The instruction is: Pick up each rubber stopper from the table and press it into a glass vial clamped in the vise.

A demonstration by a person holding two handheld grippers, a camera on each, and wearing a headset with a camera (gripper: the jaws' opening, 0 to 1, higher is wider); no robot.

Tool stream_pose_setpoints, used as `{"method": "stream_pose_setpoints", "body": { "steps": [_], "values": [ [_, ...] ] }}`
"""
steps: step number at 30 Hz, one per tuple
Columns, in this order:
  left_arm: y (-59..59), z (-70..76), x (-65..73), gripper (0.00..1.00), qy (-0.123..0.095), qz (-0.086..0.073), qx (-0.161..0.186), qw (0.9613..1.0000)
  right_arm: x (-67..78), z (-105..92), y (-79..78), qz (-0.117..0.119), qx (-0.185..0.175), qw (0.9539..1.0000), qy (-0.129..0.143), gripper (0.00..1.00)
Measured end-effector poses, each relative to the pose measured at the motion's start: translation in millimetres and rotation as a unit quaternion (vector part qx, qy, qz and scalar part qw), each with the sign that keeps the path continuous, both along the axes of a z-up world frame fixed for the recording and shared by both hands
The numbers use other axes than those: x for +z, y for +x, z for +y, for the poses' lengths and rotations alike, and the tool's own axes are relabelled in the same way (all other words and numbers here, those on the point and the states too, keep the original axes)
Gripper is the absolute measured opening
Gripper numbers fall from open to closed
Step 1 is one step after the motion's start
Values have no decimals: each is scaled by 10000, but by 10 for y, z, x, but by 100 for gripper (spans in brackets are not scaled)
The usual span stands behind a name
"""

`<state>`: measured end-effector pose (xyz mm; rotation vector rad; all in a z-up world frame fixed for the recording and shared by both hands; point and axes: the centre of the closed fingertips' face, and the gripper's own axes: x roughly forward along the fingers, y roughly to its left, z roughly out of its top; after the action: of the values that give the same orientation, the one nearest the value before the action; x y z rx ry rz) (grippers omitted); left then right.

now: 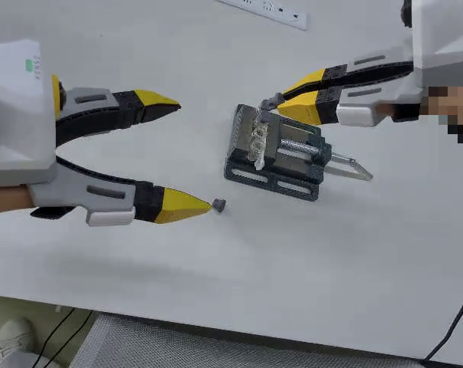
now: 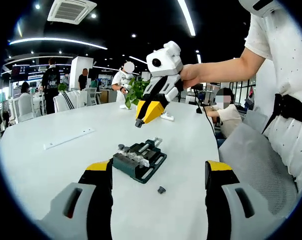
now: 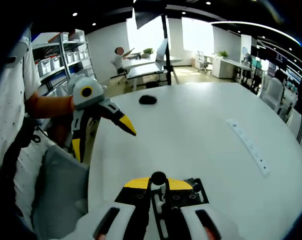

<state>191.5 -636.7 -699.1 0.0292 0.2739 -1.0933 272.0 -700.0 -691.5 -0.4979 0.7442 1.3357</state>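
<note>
Table [image 1: 216, 291]; right gripper [image 1: 277, 105] with stopper [image 3: 158, 177] above vise [image 1: 274, 165]

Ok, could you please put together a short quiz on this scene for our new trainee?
1. True or false: the left gripper is open, with nothing between its jaws.
2. Pick one: the right gripper, close to the vise, is A) open; B) shut on a dark stopper; C) shut on nothing.
3. In a few words: where does the loose stopper lie?

Key
1. True.
2. B.
3. On the table, just off the tip of the left gripper's lower jaw, apart from the vise.
</note>
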Motion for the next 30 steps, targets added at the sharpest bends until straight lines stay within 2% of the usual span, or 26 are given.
{"method": "stream_pose_setpoints", "body": {
  "steps": [5, 6, 8, 10, 15, 20, 30],
  "values": [
    [-2, 3, -71, 83, 94, -25, 13, 10000, -157, -46, 34, -141, 223, 9977, -627, 5],
    [-8, -7, -87, 84, 148, -74, 9, 9999, -202, -42, 40, -152, 277, 9968, -731, 5],
    [-16, -13, -118, 88, 180, -59, -1, 9998, -314, -58, 74, -199, 363, 9947, -943, 5],
    [-18, -10, -137, 89, 203, -81, -2, 9998, -335, -39, 64, -213, 389, 9935, -1048, 5],
    [-41, 5, -217, 91, 350, -76, -37, 9994, -531, -69, 144, -286, 556, 9868, -1494, 5],
    [-46, 10, -209, 92, 276, -84, -26, 9996, -650, -102, 193, -259, 639, 9819, -1762, 5],
    [-29, 9, -215, 93, 207, -88, -23, 9997, -803, -103, 214, -182, 746, 9765, -2015, 5]
  ]
}}
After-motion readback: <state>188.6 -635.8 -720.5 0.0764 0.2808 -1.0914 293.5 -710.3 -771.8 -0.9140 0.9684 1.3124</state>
